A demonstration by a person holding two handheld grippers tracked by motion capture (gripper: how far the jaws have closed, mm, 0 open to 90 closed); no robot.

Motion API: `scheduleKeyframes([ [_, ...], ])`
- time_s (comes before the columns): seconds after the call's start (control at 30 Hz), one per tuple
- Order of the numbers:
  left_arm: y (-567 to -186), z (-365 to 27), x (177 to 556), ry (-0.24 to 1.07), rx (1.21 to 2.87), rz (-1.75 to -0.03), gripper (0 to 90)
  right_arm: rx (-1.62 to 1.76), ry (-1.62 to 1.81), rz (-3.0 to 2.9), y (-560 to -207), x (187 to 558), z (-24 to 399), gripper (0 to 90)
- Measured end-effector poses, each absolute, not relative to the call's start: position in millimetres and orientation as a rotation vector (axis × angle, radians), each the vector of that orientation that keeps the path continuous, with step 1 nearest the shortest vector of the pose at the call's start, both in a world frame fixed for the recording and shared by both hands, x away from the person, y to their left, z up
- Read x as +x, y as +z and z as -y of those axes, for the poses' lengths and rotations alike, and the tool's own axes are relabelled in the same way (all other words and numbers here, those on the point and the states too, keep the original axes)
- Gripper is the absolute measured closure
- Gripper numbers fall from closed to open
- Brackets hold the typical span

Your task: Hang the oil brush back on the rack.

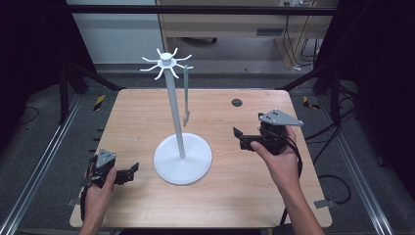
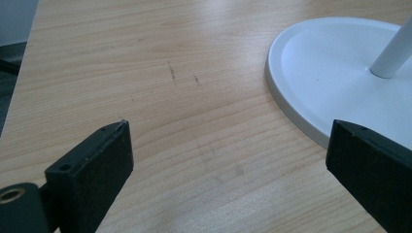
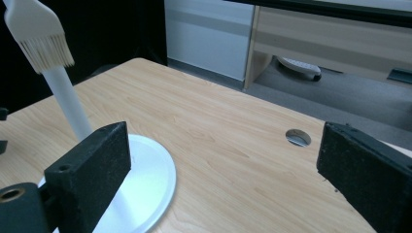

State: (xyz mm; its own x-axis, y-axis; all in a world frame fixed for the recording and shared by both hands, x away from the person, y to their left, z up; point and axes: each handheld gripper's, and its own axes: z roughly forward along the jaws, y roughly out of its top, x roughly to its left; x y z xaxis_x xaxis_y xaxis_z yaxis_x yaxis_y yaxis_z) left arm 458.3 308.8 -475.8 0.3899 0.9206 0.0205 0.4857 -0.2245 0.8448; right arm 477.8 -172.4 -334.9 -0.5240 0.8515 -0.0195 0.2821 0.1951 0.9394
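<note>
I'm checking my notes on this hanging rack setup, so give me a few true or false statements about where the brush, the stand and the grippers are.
1. The brush hangs from a hook of the white stand. True.
2. The right gripper grips the brush. False: it is open and holds nothing.
3. The left gripper is open, near the stand's base. True.
4. The stand lies tipped over. False: it stands upright on the table.

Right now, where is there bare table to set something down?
Free: the far left corner of the table, behind the left gripper, and the near edge in front of the stand. Tighter between stand and right gripper, under the hanging brush.
</note>
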Motion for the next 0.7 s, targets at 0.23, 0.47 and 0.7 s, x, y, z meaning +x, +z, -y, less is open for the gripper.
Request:
scheduleKeyframes([
  [0.23, -474, -311, 457, 0.716, 1.852, -1.208, 2.8, 1.105, 1.324, -1.894, -350, 473, 188, 4.9],
  [0.47, -473, -313, 456, 0.724, 1.843, -1.217, 2.8, 1.187, 1.311, -1.842, -370, 473, 200, 5.3],
  [0.7, -474, -312, 456, 0.738, 1.848, -1.216, 2.9, 1.286, 1.262, -1.810, -395, 478, 211, 6.7],
])
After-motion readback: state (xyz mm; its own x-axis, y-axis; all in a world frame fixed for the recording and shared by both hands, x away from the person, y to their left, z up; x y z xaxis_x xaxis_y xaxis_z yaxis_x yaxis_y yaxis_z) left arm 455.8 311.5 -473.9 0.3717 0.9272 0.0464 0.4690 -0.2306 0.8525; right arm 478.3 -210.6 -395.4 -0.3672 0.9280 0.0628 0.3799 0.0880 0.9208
